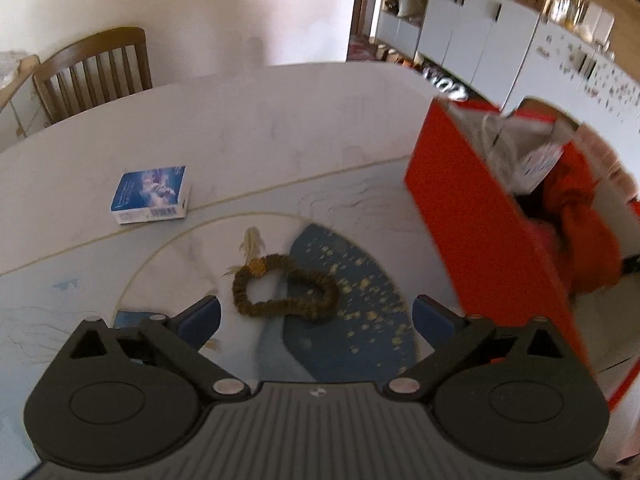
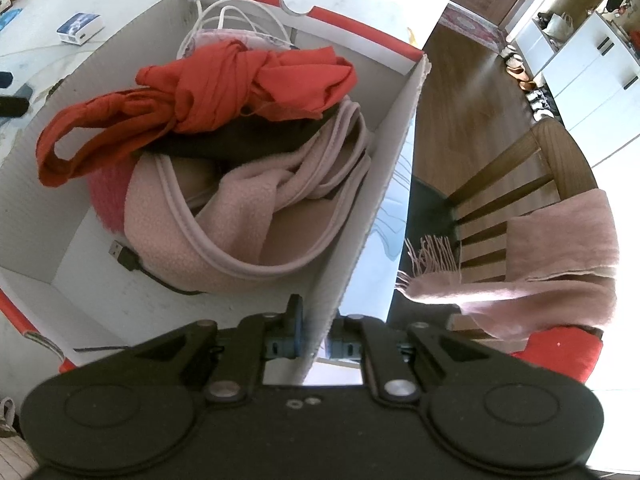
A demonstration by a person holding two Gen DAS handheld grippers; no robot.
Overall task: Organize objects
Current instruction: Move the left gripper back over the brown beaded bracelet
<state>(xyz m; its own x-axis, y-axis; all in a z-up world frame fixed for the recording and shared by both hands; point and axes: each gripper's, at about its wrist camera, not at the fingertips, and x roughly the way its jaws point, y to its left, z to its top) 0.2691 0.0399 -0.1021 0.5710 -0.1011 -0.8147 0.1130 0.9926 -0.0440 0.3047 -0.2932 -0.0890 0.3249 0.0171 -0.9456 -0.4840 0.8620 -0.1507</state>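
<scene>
A brown scrunchie (image 1: 285,290) lies on the white table (image 1: 240,120), just ahead of my left gripper (image 1: 316,318), which is open and empty. A small blue box (image 1: 151,194) lies farther left; it also shows in the right wrist view (image 2: 80,28). A red cardboard box (image 1: 472,200) stands to the right. My right gripper (image 2: 316,338) is shut on the box's near wall (image 2: 360,216). Inside lie an orange cloth (image 2: 224,88), a pink fleece item (image 2: 240,216), white cables (image 2: 232,16) and a black USB cable (image 2: 126,258).
A wooden chair (image 1: 94,72) stands at the table's far side. Another chair (image 2: 516,184) with a pink scarf (image 2: 560,256) draped on it stands right of the box. White cabinets (image 1: 476,36) line the far wall.
</scene>
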